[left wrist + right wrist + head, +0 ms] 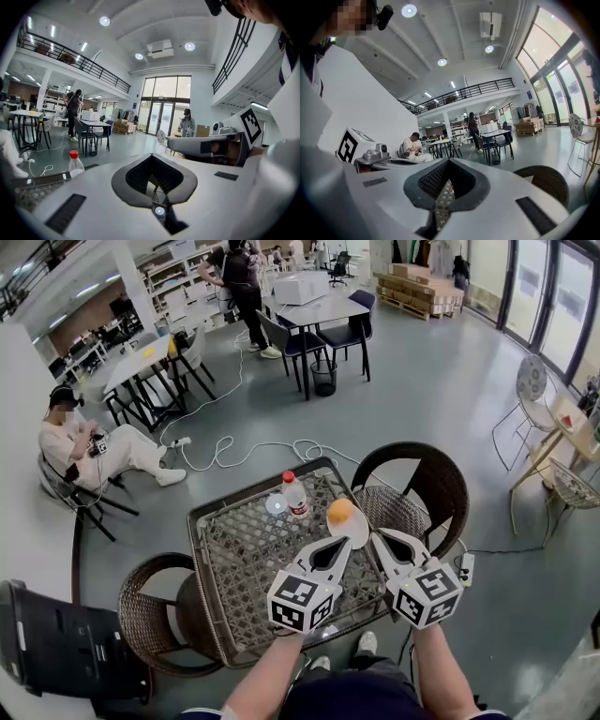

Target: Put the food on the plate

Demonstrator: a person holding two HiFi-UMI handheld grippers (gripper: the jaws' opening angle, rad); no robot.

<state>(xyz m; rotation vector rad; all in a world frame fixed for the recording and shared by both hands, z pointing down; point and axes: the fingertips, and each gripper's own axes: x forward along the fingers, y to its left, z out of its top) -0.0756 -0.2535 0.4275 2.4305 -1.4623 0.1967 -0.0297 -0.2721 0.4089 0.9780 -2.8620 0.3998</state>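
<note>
An orange piece of food [339, 511] rests on a white plate [354, 529] at the right side of the woven table [242, 563]. My left gripper [345, 543] is shut and empty, with its tips at the plate's near edge. My right gripper [378, 537] is also shut and empty, just right of the plate. The two point towards each other over the table's near right part. In the left gripper view the jaws [153, 161] meet around a small diamond gap. The right gripper view shows the same closed shape [447, 165]. The plate and food are hidden in both gripper views.
A clear bottle with a red cap [294, 493] [75, 164] stands at the table's far side beside a small clear disc [276, 505]. Wicker chairs [419, 480] [152, 617] flank the table. A black case [56, 645] lies at the near left. A person [86, 446] sits further left.
</note>
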